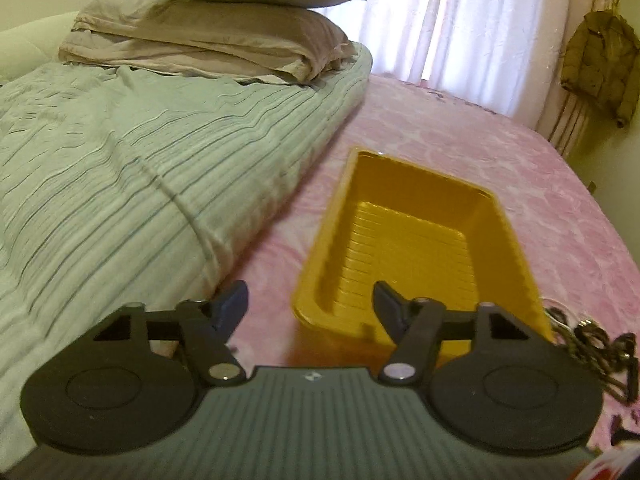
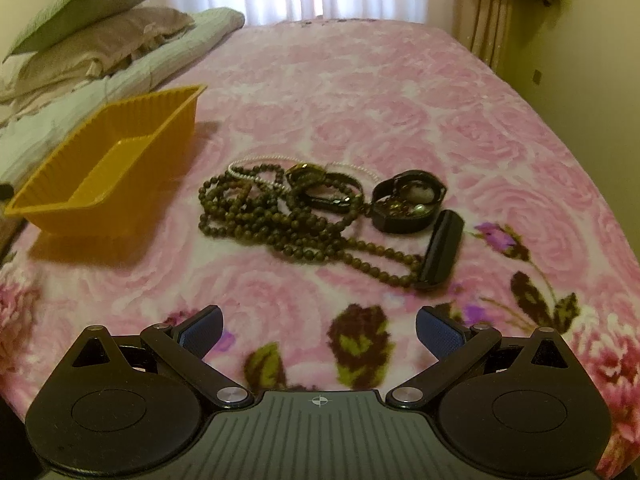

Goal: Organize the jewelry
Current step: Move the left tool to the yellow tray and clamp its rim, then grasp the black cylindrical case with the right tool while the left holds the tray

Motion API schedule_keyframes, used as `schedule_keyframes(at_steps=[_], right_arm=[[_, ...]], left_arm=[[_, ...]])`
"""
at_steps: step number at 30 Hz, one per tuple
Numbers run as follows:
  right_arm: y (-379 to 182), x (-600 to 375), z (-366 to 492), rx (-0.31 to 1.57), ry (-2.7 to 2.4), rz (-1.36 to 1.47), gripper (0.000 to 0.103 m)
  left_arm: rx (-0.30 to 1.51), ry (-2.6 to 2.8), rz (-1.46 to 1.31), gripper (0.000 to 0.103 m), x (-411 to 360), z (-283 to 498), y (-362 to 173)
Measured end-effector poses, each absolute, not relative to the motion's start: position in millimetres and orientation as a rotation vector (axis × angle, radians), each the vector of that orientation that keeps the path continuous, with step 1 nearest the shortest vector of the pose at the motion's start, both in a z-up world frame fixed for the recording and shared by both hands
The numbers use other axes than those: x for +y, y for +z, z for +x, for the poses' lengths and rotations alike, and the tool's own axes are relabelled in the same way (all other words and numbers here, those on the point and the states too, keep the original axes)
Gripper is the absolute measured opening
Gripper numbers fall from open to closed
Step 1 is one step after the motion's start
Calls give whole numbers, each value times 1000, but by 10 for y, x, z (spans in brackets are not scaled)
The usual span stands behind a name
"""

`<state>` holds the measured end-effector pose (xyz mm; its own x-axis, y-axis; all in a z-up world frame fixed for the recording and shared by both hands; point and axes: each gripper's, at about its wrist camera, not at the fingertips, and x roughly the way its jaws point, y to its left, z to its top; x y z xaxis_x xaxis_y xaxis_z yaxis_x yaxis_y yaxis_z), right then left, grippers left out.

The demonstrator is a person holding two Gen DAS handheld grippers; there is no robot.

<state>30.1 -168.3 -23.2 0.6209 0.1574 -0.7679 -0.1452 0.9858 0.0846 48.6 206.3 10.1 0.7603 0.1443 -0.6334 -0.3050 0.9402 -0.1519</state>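
Nearest my lens on the left wrist view is the left gripper (image 1: 310,304), tipped downward over the near rim of the yellow tray (image 1: 404,240); its jaws stand partly spread with nothing between them, one blue pad over the pink floral blanket (image 1: 460,128) and the other over the tray's near end. The tray is bare inside, its ridged floor showing, and it sits on the bed just beside a folded green quilt (image 1: 140,168) with stacked pillows (image 1: 208,40) beyond. From this side I catch only a dark tangle of chain (image 1: 596,344) at the right edge, just past the tray's corner. The right wrist view gives me what the left cannot: the whole jewelry pile (image 2: 316,208) on the blanket, with dark bead necklaces (image 2: 256,216), a strand of white pearls (image 2: 260,176), dark bangles (image 2: 328,190), a round open case (image 2: 404,204) with small pieces in it, and a black oblong box (image 2: 440,248) touching the beads. The right gripper (image 2: 318,332) hangs tilted down, short of the pile, jaws spread wide and empty. The tray lies to the pile's left, apart from it.
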Motion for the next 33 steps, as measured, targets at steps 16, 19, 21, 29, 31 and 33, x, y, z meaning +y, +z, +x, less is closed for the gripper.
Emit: schedule_keyframes(at_steps=[16,19,21,29,31,33], right_arm=[[-430,-1336,583,905,200,-38,102],[-440,-1320,610,904,207,-33,102],[-438,-1326,610,904,210,-27,102],[-344,-1488,517,879,186,9,102],[-311,-1537,492,869,176,16,102],[-283,-1583,472,862,172,26,102]], left_arm=[[774,80,-304,16,2334,996,-321],[786,67,-308,15,2334,997,-314],[796,60,-298,15,2313,999,-295],[860,44,-306,4,2255,1095,-334],[852,54,-242,4,2179,1073,-267],[838,52,-193,3,2102,1038,-176]])
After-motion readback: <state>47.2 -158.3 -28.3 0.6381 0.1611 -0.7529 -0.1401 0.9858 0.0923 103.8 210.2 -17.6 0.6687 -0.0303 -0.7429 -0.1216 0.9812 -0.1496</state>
